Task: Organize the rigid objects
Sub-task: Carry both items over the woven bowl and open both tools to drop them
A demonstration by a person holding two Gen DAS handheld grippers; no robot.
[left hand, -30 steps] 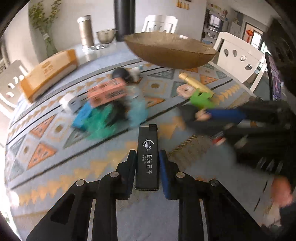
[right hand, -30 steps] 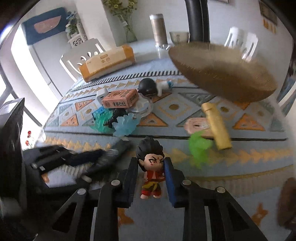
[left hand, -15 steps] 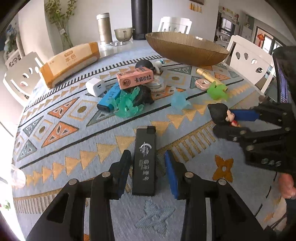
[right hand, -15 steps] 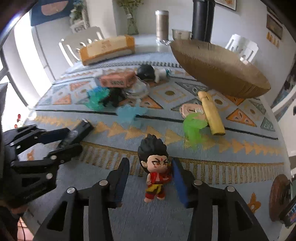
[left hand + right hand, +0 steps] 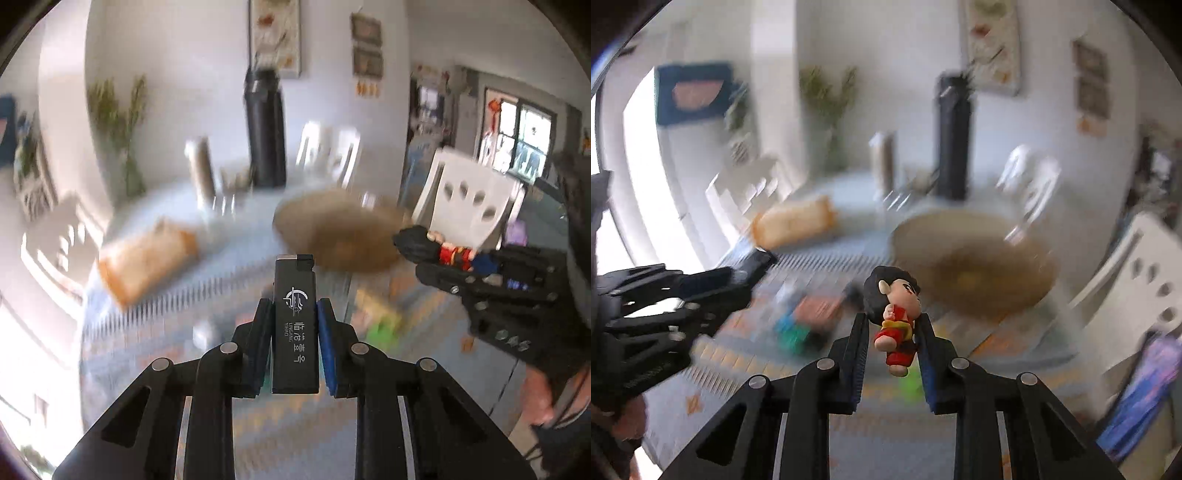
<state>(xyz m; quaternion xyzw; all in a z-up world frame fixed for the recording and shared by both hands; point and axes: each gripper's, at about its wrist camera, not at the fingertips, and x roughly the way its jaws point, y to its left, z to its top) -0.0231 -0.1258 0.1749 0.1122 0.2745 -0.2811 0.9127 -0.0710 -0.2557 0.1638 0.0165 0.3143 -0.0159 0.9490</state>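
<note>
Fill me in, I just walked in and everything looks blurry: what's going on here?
A person is tidying small items with two handheld grippers. The left gripper is shut on a black lighter, and the right gripper is shut on a little toy figure. Both are lifted off the patterned tablecloth and point toward the big brown bowl, likely where they're headed. More clutter lies on the table, too blurred to identify.
</note>
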